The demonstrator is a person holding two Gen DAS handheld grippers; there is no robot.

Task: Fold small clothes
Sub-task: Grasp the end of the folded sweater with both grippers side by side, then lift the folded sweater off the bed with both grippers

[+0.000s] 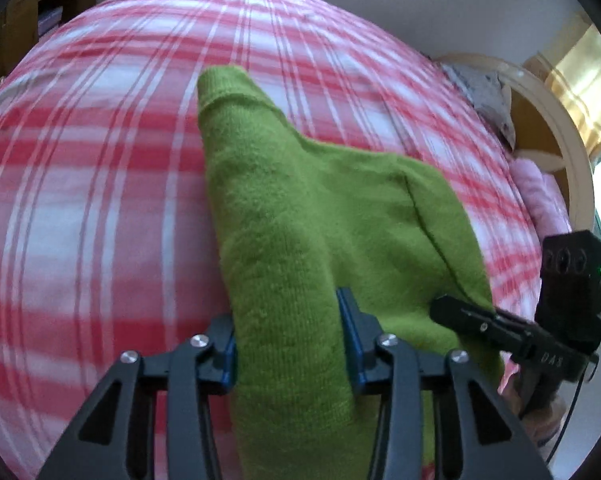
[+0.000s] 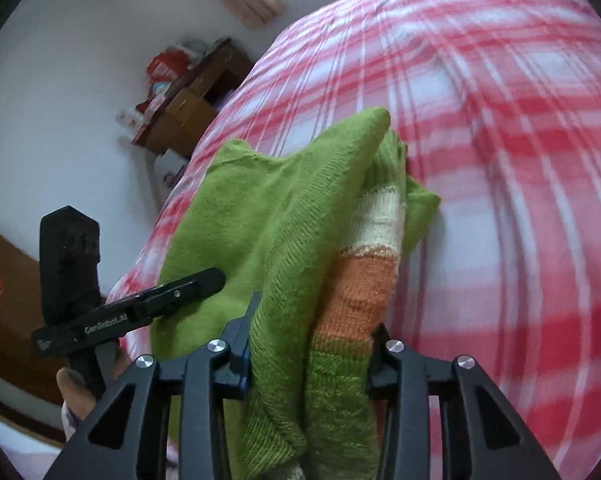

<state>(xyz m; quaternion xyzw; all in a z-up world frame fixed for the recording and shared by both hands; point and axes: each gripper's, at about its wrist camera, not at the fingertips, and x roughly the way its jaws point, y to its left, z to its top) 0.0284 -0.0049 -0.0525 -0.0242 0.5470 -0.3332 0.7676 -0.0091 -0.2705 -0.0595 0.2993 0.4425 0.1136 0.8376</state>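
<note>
A small green knitted sweater (image 1: 308, 216) lies partly on a red and white checked bedsheet (image 1: 100, 184), one sleeve stretching away from me. My left gripper (image 1: 290, 344) is shut on a bunched fold of the green sweater. In the right wrist view the same sweater (image 2: 260, 216) shows orange and white stripes on its inner side. My right gripper (image 2: 310, 344) is shut on a thick bundle of that knit, green and striped layers together. Each gripper appears in the other's view: the right one (image 1: 500, 320) at the sweater's right edge, the left one (image 2: 148, 304) at its left edge.
The checked bed (image 2: 500, 160) fills most of both views. A round wooden headboard (image 1: 556, 128) with a pink pillow (image 1: 540, 196) is at the right. A brown cabinet (image 2: 192, 108) with clutter stands by the white wall. A person's hand (image 2: 76, 392) holds the left gripper's handle.
</note>
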